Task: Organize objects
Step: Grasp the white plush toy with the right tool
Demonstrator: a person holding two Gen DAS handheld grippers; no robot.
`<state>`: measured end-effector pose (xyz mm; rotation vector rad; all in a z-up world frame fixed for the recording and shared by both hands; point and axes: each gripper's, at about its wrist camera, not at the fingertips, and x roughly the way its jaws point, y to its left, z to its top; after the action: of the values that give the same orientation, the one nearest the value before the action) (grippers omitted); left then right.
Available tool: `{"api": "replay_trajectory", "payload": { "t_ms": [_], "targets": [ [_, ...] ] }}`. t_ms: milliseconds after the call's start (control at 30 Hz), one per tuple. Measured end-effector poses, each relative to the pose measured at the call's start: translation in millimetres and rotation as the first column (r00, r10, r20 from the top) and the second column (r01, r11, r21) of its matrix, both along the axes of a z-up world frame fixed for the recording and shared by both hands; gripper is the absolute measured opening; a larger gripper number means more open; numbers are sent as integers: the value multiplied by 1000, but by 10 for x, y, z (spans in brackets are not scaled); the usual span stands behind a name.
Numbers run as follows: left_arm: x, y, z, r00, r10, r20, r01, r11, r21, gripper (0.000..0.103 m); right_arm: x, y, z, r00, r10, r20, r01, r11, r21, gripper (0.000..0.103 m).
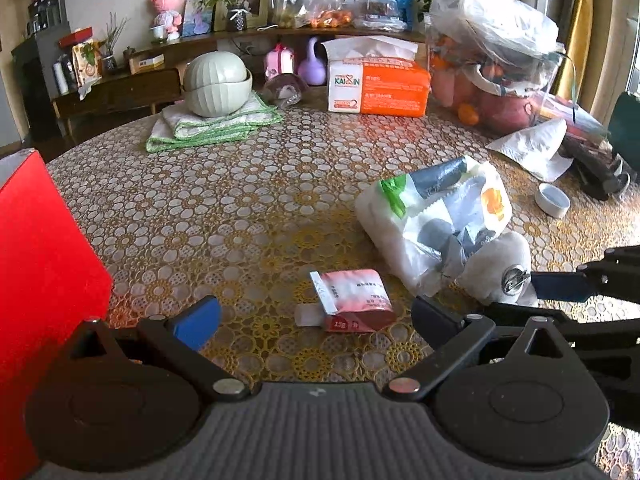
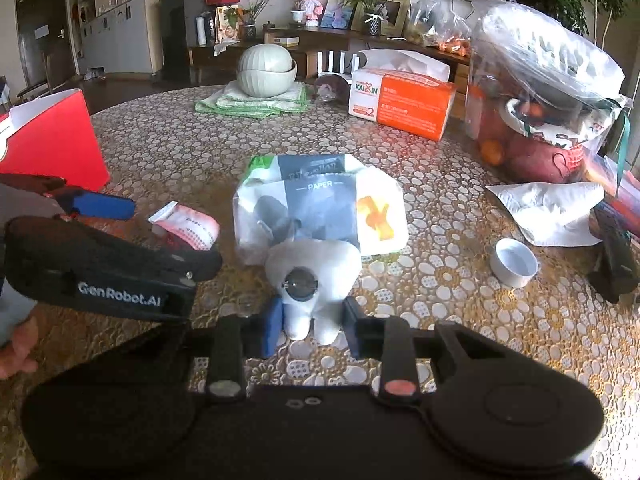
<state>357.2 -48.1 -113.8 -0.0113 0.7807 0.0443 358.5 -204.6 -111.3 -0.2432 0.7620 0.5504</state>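
A small pink sachet (image 1: 352,300) lies on the patterned table between the wide-open fingers of my left gripper (image 1: 316,320); it also shows in the right wrist view (image 2: 186,226). My right gripper (image 2: 310,326) is shut on a white soft toy-like object (image 2: 316,276) with a metal button, also seen in the left wrist view (image 1: 500,272). The toy rests against a white paper pack (image 2: 320,200) that also shows in the left wrist view (image 1: 432,216). A red box (image 1: 44,264) stands at the left.
A tissue box (image 1: 376,84), stacked bowls on a folded green cloth (image 1: 218,84), a plastic bag of goods (image 1: 492,60), a white napkin (image 2: 552,212), a small white cap (image 2: 514,262) and a dark object (image 2: 612,256) stand around the table.
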Motion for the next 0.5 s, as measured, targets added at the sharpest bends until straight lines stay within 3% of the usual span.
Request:
{"api": "replay_trajectory", "payload": {
  "t_ms": [200,300,333,500],
  "targets": [
    [-46,-54,-25,999,-42,4,42,999,18,83,-21,-2,4,1000,-6,-3,6,1000,1,31],
    [-54,-88,-3,997,-76,10,76,997,13,65,-44,2,13,1000,-8,-5,8,1000,-4,31],
    [-56,-98,6,996,-86,11,86,996,7,53,-52,1,16,1000,-10,-7,10,1000,-4,31],
    [-87,-134,31,996,-87,3,87,996,34,52,-122,-20,62,999,-21,-25,21,1000,7,31]
  ]
}}
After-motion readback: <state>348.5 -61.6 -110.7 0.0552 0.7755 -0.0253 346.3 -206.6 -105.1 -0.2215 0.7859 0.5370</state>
